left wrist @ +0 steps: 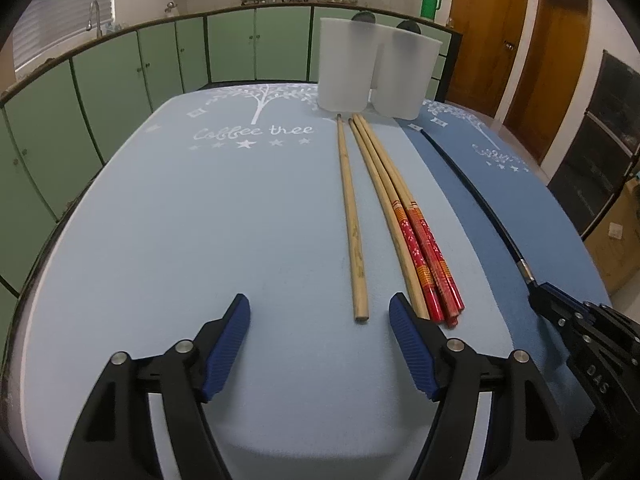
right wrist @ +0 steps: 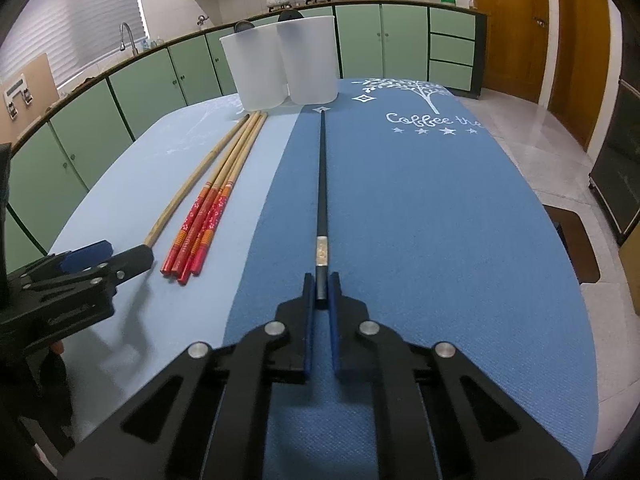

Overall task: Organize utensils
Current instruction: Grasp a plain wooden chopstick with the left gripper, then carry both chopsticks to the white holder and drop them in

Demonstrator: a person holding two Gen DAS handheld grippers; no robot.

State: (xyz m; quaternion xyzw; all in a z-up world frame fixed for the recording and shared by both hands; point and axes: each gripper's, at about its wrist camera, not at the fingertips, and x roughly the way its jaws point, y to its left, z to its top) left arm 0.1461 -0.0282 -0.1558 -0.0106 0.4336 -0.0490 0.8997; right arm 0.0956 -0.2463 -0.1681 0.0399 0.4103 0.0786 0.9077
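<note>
Chopsticks lie lengthwise on a table covered by two placemats, a pale blue mat (left wrist: 160, 220) on the left and a darker blue mat (right wrist: 420, 220) on the right. At the far end stand two frosted white plastic cups (right wrist: 280, 68), touching side by side.

On the pale mat rest a plain wooden chopstick (left wrist: 350, 216) lying apart on the left, then another plain one tight against two red-patterned chopsticks (left wrist: 428, 256). Their tips point toward the cups.

A single black chopstick (right wrist: 322, 184) with a silver band lies along the dark mat, close to the seam between the mats. The right gripper (right wrist: 321, 286) has its blue pads clamped on the thick near end of this stick, which appears to be resting on the mat.

The left gripper (left wrist: 320, 312) hangs spread wide and empty just above the pale mat, with the plain wooden stick's butt end between its fingers and the red bundle just outside the right finger.

The step in hand seems to be lifting the black stick. To do it well, the grip should hold firm so the long stick does not pivot, rising level first, then tipping point-down over a cup before letting go.
</note>
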